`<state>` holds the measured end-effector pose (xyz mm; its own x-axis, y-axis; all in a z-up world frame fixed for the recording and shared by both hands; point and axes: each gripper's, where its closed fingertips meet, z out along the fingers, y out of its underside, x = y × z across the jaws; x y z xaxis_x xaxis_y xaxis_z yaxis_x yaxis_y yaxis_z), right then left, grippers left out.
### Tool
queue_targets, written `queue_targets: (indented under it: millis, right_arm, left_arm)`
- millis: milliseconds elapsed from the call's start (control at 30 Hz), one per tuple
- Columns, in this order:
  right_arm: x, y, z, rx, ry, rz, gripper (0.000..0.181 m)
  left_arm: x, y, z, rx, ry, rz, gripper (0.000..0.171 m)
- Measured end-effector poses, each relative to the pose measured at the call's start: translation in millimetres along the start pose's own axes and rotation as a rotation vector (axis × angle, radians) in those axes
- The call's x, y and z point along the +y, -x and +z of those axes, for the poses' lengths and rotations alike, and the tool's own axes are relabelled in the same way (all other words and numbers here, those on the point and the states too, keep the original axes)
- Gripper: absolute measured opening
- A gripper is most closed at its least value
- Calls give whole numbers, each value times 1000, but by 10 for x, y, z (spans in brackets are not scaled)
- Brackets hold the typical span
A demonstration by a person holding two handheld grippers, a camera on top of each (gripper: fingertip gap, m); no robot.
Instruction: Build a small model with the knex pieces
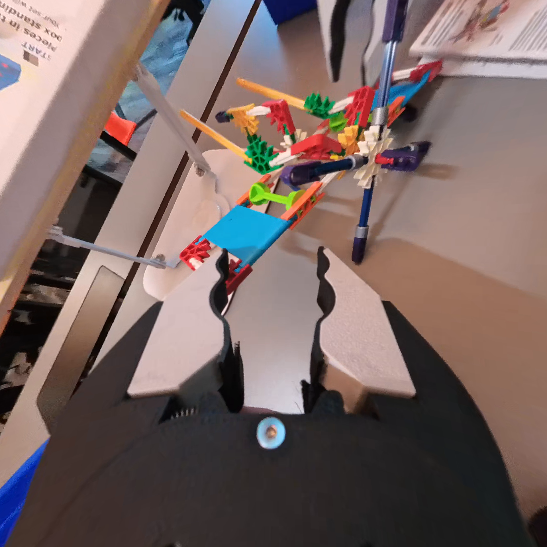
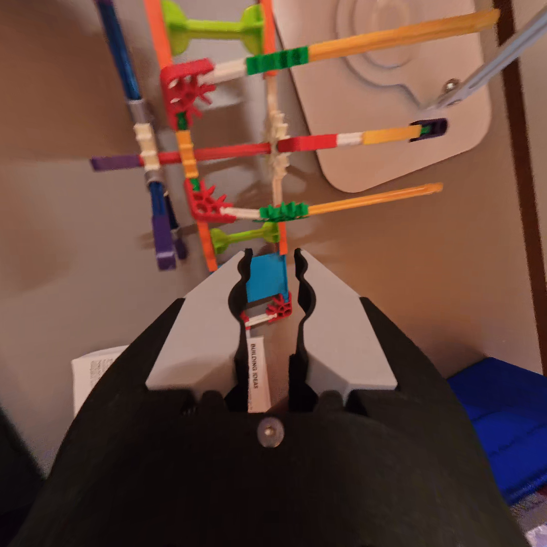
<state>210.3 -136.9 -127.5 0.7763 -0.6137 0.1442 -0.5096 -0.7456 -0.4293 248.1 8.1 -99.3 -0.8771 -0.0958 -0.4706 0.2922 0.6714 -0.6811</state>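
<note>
Hovering with fingers apart, the left gripper [image 1: 270, 257] sits just short of the blue panel [image 1: 247, 233] at one end of a rod-and-connector toy model [image 1: 313, 148] lying on the worktop [image 1: 444, 266] — the right gripper [image 2: 272, 254], fingers also apart, straddles the opposite blue panel [image 2: 266, 278] beside a printed booklet [image 2: 88, 379].

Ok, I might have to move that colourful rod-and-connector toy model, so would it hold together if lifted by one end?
The toy model probably flexes rather than staying rigid: it is thin rods snapped into small connectors. It looks light, being mostly open framework. The long yellow rods stick out unsupported, so they could snag or pop loose.
</note>
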Motion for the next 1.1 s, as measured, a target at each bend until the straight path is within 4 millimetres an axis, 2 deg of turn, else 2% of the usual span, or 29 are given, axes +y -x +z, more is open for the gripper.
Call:
queue_targets:
  millis: [100, 200, 333, 433, 900, 1100]
  right_arm:
    - [14, -91, 94, 28, 5, 13, 33]
    - [16, -111, 210, 29, 16, 9, 34]
    - [-2, -70, 302, 0, 17, -4, 24]
    - [-19, -28, 282, -21, 10, -7, 16]
    - [-22, 104, 196, -62, 33, -6, 15]
    - [-6, 120, 201, -67, 46, -9, 15]
  left_arm:
    - [14, -7, 1, -26, 36, 40, 55]
    - [150, 26, 87, -70, 102, 81, 56]
    - [290, 79, 163, -93, 150, 91, 57]
    - [354, 84, 197, -86, 168, 80, 54]
    - [457, 68, 318, -76, 191, 80, 54]
    - [351, 13, 237, 9, 121, -10, 60]
